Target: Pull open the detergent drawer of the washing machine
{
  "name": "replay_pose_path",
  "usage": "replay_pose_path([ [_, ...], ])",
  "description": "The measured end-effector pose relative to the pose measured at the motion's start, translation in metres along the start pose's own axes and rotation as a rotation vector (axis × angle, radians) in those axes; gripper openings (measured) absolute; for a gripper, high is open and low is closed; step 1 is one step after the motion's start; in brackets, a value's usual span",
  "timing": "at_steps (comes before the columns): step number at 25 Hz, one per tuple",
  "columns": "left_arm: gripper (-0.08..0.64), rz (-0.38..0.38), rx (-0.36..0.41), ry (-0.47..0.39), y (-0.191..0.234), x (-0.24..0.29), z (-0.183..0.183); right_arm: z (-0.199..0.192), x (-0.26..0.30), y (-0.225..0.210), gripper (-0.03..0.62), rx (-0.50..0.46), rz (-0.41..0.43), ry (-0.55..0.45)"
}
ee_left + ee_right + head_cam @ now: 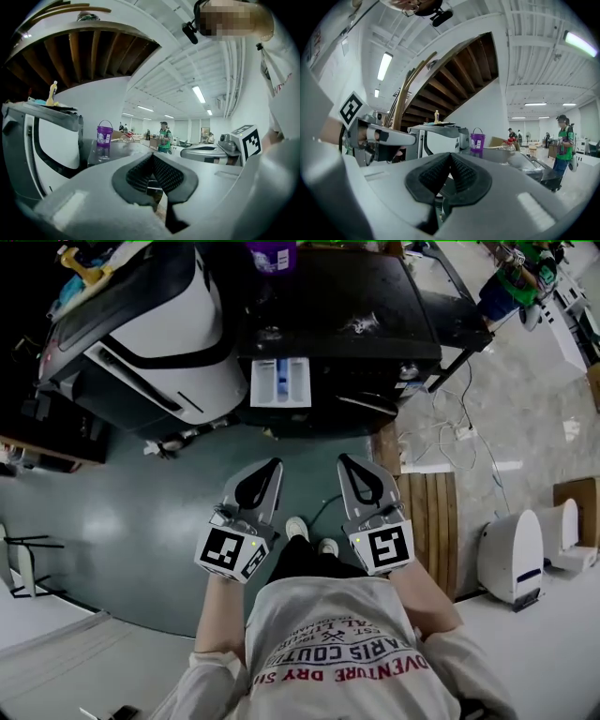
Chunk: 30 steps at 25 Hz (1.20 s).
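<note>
In the head view the black washing machine (337, 324) stands ahead of me. Its white detergent drawer (279, 382), with a blue insert, sticks out from the front. My left gripper (274, 466) and right gripper (346, 461) hover side by side well short of the drawer, pointing toward the machine, both shut with nothing between the pads. The left gripper (152, 157) looks level over the machine's top in the left gripper view. The right gripper view has the right gripper (450, 156) with its ribbed pads meeting at the tip. Neither gripper view shows the drawer.
A white and black appliance (159, 324) leans left of the washing machine. A purple bucket (272, 254) stands on the machine's top. Wooden boards (427, 521) and a white unit (511, 559) lie to the right, with cables on the floor. A person in green (511, 287) stands far right.
</note>
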<state>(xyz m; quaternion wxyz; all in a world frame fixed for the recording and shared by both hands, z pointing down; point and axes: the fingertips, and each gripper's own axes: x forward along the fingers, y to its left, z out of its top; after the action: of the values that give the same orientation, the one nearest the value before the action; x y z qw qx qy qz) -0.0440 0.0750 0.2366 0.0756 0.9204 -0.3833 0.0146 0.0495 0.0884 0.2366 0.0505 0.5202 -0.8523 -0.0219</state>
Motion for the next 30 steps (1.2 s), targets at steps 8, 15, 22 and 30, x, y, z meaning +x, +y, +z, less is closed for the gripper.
replay_pose_path([
  [8, 0.002, 0.026, 0.106, -0.004, -0.031, -0.021, 0.027, 0.028, -0.037, 0.006, 0.000, -0.033, 0.028, -0.026],
  [15, 0.002, 0.048, 0.139, -0.032, -0.042, -0.031, 0.042, 0.029, -0.055, 0.002, 0.000, -0.038, 0.053, -0.023],
  [22, 0.002, 0.085, 0.092, -0.036, -0.037, -0.034, 0.034, 0.019, -0.055, 0.005, 0.000, -0.032, 0.075, 0.005],
  [30, 0.002, 0.085, 0.088, -0.035, -0.035, -0.032, 0.034, 0.017, -0.049, 0.005, 0.000, -0.036, 0.096, 0.001],
])
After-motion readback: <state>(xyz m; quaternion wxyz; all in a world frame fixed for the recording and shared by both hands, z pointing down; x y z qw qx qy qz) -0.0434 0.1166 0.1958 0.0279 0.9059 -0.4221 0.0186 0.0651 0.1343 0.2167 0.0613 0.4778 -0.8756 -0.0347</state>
